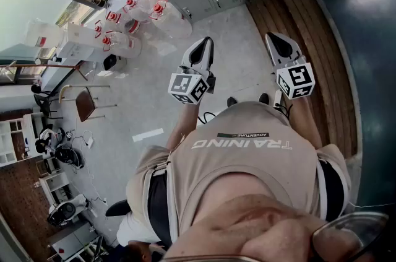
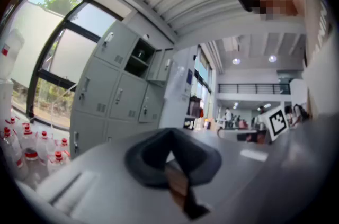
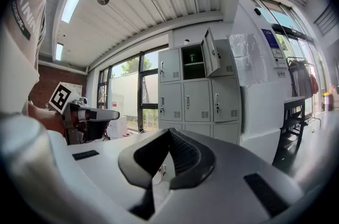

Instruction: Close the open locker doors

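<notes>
Close to the chest: the left gripper (image 1: 205,43) and right gripper (image 1: 273,38), white plastic bodies with black jaws, are held up side by side, well apart from the lockers.
Left jaws: the ridged black pads are pressed together at the tips, with nothing between them.
Right jaws: likewise tip to tip and empty.
Underfoot: a pale grey, smooth concrete floor (image 1: 161,100), with a strip of brown wooden planking (image 1: 309,25) along one side.
Middle distance: clear plastic water bottles with red caps (image 1: 133,19) stand in a cluster just beside the cabinets.
Far wall: a bank of pale grey sheet-metal lockers (image 3: 193,93) with flat doors, small vents and slim handles.
Open door: an upper grey metal door (image 3: 212,53) is swung out at the right of its dark compartment (image 3: 192,61).
Step in hand: probably the approach. Walk up, set a closed tip on the door's flat face near its free edge, away from the hinge, and push steadily until it sits flush.
</notes>
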Demonstrator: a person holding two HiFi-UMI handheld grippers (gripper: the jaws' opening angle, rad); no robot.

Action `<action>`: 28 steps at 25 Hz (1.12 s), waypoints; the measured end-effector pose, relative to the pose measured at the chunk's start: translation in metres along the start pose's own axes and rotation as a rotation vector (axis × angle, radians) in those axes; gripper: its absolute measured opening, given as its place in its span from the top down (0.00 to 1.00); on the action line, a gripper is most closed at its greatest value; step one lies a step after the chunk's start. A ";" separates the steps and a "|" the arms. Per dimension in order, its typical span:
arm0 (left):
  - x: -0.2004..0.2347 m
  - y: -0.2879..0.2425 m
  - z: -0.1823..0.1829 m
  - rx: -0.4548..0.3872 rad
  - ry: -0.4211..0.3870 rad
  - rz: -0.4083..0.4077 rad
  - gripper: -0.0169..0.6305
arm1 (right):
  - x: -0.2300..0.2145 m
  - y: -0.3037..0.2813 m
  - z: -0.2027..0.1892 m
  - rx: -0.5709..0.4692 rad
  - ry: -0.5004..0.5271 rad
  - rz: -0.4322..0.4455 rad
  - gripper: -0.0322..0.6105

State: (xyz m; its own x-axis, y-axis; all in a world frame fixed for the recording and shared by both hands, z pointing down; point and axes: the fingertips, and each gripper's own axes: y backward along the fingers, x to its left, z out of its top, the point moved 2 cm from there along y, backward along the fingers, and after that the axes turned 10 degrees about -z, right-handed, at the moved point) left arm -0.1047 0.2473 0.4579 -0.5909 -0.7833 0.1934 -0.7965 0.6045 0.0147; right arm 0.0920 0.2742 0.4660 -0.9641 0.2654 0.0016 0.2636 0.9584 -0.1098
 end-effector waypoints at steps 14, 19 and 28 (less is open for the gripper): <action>-0.018 -0.021 -0.009 -0.013 0.006 -0.014 0.98 | -0.013 0.013 -0.003 -0.005 0.020 0.027 0.93; -0.015 -0.035 -0.001 -0.010 -0.062 0.032 0.98 | -0.032 0.006 0.000 -0.007 0.023 0.035 0.93; -0.013 -0.063 -0.008 0.064 -0.069 0.078 0.98 | -0.069 -0.017 -0.002 0.012 0.008 0.096 0.93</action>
State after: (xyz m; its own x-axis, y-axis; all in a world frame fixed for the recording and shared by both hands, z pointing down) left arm -0.0458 0.2210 0.4626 -0.6573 -0.7435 0.1234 -0.7528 0.6554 -0.0613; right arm 0.1539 0.2401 0.4698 -0.9343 0.3566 -0.0019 0.3542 0.9273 -0.1215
